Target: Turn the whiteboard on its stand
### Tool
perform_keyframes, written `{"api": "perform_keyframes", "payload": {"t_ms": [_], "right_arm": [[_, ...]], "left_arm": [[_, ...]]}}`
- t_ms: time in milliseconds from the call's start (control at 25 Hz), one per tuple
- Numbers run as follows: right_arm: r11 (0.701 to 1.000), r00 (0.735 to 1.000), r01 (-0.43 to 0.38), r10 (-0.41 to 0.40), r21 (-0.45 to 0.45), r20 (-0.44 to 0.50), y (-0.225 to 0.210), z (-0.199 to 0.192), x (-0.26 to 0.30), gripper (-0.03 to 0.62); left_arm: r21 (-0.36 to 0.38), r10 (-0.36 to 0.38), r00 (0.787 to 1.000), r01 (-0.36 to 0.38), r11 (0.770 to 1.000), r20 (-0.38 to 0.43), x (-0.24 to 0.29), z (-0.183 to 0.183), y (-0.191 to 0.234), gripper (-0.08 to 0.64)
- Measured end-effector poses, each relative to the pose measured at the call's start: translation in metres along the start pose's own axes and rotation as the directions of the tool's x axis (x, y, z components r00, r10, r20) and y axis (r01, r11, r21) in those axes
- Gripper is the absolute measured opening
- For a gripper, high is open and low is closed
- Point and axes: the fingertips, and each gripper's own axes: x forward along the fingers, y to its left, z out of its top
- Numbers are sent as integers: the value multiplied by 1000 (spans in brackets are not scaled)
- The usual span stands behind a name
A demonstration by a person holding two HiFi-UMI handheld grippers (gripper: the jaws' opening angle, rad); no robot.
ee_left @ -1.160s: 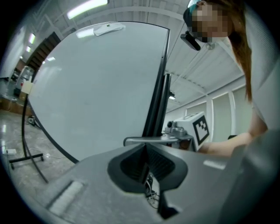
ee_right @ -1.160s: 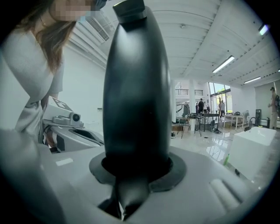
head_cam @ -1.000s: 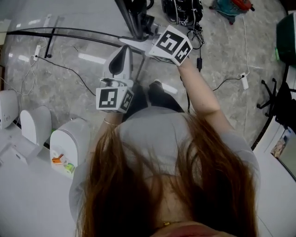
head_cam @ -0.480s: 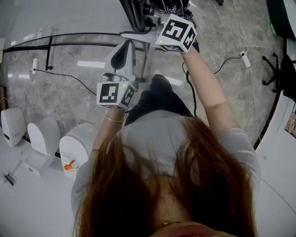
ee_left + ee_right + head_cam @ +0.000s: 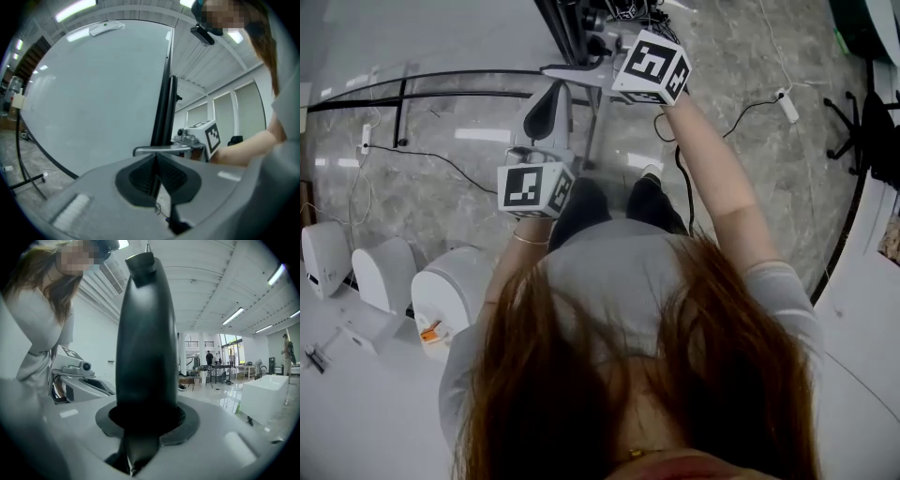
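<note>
The grey marble floor [image 5: 741,141] spreads beneath both of your tools. Next in size is the whiteboard [image 5: 89,93]. Its pale face stands upright and fills everything to the left of your left tool [image 5: 154,163], running away ahead of it. The board's thin black side edge rises straight out of that tool's tips, and the left tool is closed onto this edge with a pad pressed to each side.

A white table [image 5: 356,412] lies behind the left tool and off to its left, close to your hip.

Your right tool [image 5: 146,420] is clamped on a broad black upright [image 5: 145,333] at the board's side. The upright fills the gap between the pads and stands tall above them; you cannot tell from here whether it belongs to the frame or the stand.

The two tools sit near each other at this same side of the board, the left one just to the right tool's left.

Three white rounded units [image 5: 450,281] stand in a row at the table's edge, behind and left of the left tool. A white block [image 5: 265,397] sits ahead of the right tool and to its right. Far ahead of that tool, a few people [image 5: 209,357] stand by tables. A black cable [image 5: 422,141] trails over the floor to the left tool's left.
</note>
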Motion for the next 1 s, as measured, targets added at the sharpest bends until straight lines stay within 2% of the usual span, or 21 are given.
{"api": "perform_keyframes", "payload": {"t_ms": [240,680,1000], "right_arm": [[1000,1000,5,-5,2,-5,21,-6,-34,132],[1000,1000,24,-24,0,-16,37,-14,-74,126],[1000,1000,17,-17,-9,-14,43,-19,-106,126]], "left_arm": [[-32,-6,1000,7,999,19,-5,-7,-39,0],[-32,-125,992,125,992,-9,-3,-15,-81,0],[-45,-114,993,114,992,-4,5,-19,-113,0]]}}
